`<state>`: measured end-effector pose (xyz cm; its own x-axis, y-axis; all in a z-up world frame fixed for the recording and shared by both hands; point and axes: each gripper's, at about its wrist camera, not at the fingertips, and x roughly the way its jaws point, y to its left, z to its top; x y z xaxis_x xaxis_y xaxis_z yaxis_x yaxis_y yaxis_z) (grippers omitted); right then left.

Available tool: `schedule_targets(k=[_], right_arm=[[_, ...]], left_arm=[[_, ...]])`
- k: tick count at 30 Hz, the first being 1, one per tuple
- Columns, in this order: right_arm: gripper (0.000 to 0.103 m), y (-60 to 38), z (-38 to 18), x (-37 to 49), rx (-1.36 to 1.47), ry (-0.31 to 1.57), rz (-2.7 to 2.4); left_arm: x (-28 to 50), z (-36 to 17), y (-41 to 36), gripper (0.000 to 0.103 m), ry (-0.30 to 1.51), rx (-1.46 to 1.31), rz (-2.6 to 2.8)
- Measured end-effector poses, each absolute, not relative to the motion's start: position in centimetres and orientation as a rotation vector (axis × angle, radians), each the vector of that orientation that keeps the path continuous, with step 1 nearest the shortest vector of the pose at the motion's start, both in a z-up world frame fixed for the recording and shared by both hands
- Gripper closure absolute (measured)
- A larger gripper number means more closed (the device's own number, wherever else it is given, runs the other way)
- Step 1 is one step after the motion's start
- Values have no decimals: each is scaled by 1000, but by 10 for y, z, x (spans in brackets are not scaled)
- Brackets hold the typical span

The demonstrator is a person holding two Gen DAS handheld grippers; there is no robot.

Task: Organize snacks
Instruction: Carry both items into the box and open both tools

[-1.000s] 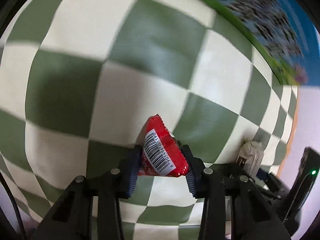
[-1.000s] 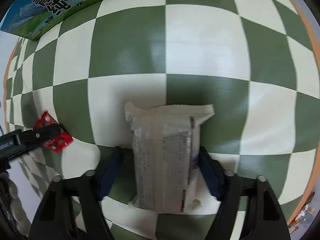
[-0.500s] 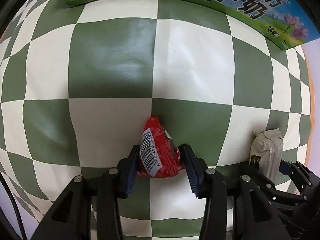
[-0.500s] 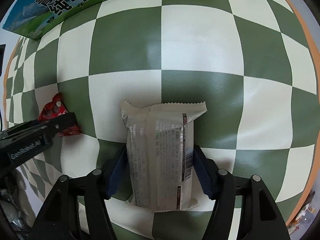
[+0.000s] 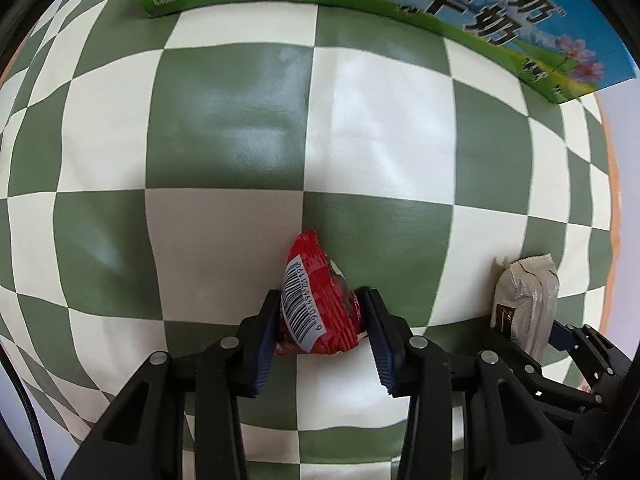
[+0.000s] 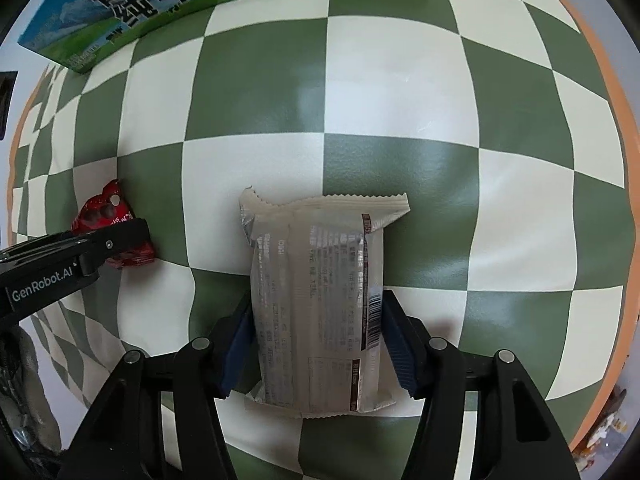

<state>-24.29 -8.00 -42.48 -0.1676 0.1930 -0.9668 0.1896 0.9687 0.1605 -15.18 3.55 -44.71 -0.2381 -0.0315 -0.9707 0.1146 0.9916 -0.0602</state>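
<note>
Here the left gripper (image 5: 320,316) pinches a small red snack packet (image 5: 316,308) between its two blue-padded fingers, both pads pressed against the packet's sides. The packet tapers to a point that aims away from the camera, so its long axis runs forward along the fingers; a white barcode label faces up on its left half. Its rear edge is partly hidden behind the finger pads.

The right gripper (image 6: 318,332) clamps a silver snack pouch (image 6: 320,300) by its long sides. The pouch's long axis also runs forward along the fingers, with its serrated sealed end pointing away, toward the milk carton (image 6: 132,4). The printed text on its back is too small and glossy to read, and its near end sits low between the fingers.

Both snacks are held over a green-and-white checkered tablecloth (image 6: 400,80), and neither view shows clearly whether they touch it. In the right wrist view the red packet appears at the left, half covered by the left gripper's black finger. In the left wrist view the silver pouch shows at the right, edge-on, its lower part hidden by the right gripper's frame.

The milk carton lies along the far edge of the cloth, cut off by the top of both views. An orange rim borders the cloth at its right edge.
</note>
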Motion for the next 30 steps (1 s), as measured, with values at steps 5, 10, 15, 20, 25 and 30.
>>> schedule_targets(k=[5, 10, 15, 20, 25, 30], right_arm=[[41, -91, -408, -237, 330, 1712, 17], [41, -98, -382, -227, 382, 1657, 44], [41, -106, -342, -206, 432, 1576, 84], [41, -116, -294, -175, 462, 1490, 128], [41, -120, -263, -126, 474, 1403, 169], [41, -128, -249, -62, 430, 1335, 167]], left_arm=[[-148, -429, 34, 64, 1796, 40, -171], [-136, -401, 33, 65, 1769, 19, -212], [-120, -362, 27, 65, 1714, -27, -275], [-87, -316, 19, 64, 1642, -73, -343], [-40, -285, 13, 64, 1597, -140, -393], [20, -280, 5, 64, 1545, -119, -380]])
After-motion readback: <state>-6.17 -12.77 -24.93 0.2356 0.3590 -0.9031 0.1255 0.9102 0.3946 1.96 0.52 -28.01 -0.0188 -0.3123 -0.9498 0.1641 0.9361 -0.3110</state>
